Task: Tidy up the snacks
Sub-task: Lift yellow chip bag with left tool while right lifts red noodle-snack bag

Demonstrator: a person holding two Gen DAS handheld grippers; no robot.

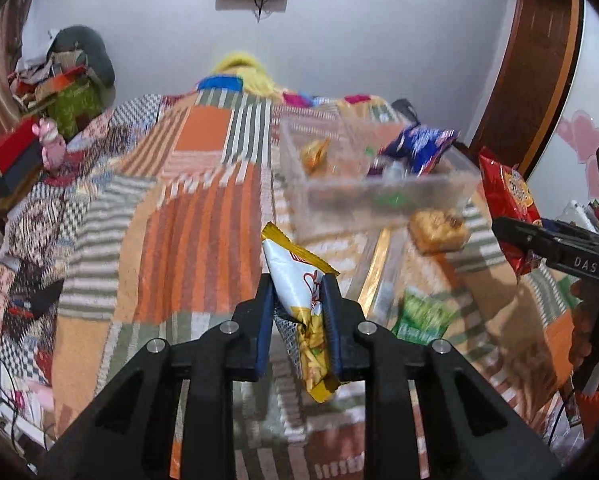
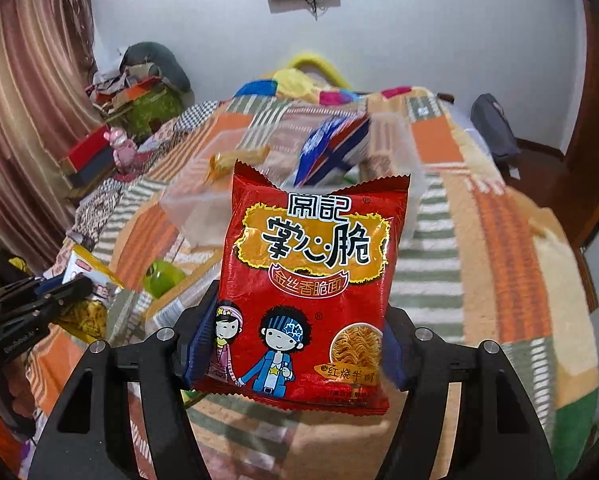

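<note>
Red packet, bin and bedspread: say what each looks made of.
Red packet: glossy printed plastic film, going by its shiny crinkles and zigzag sealed top edge.
Bin: clear rigid plastic, it seems; the snacks show through its walls.
Bedspread: matte woven or terry-like cloth, likely cotton; striped patchwork with soft folds.

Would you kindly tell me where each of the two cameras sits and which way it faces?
Left wrist: on the left gripper, looking down across the quilt; jaws pinch a white-and-yellow packet; the right gripper shows at the edge.
Right wrist: on the right gripper, same direction; jaws hold a red noodle packet; the left gripper shows at the edge.
Shared: the clear box, quilt, both packets.
</note>
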